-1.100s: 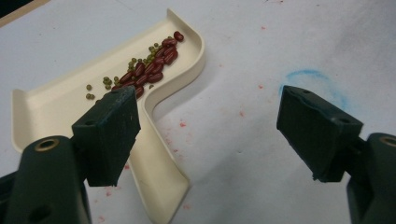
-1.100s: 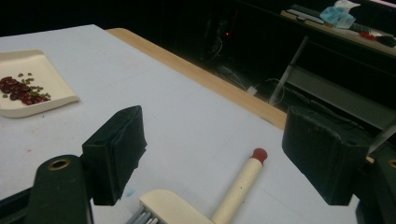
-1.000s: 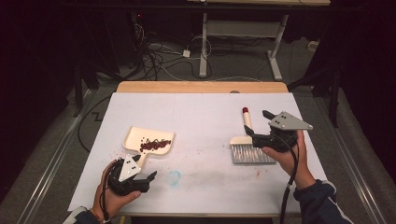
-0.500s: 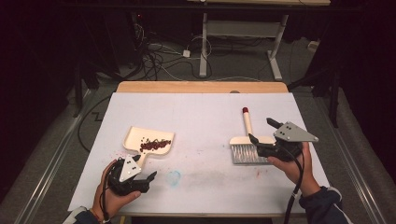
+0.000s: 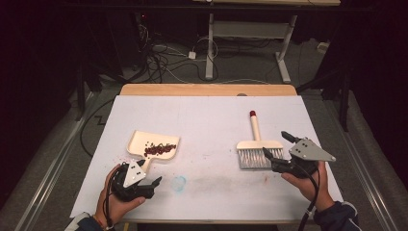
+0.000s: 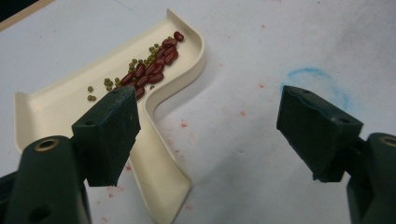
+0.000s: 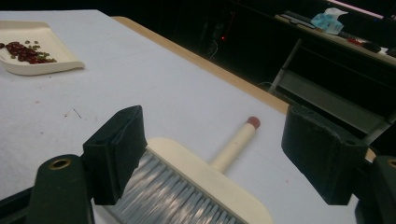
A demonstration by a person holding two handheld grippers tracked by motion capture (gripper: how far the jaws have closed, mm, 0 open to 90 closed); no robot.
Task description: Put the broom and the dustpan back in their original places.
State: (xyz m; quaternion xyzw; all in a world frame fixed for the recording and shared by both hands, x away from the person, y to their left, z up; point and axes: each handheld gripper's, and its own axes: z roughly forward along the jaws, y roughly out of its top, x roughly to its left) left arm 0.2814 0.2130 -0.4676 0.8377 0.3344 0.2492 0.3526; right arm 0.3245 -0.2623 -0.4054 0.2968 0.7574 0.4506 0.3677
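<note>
A cream dustpan (image 5: 144, 142) lies at the left of the white table and holds red and green beans (image 5: 159, 149). My left gripper (image 5: 148, 173) is open just behind the pan's handle (image 6: 159, 172), which lies on the table beside the left jaw without touching it. At the right lies a cream hand brush (image 5: 257, 147) with grey bristles and a red-tipped handle (image 7: 236, 140). Just right of the brush head, my right gripper (image 5: 275, 144) is open. Seen from it, the brush (image 7: 196, 186) lies low between the jaws, ungripped.
A blue chalk ring (image 5: 179, 183) marks the white table cover (image 5: 211, 120) near the front, with faint red smears around it. A wooden strip (image 5: 207, 90) edges the far side. Beyond it are cables on the floor and a desk frame (image 5: 245, 33).
My right gripper has drawn back toward the person and slightly right, away from the brush head. The left gripper, dustpan and brush have stayed in place.
</note>
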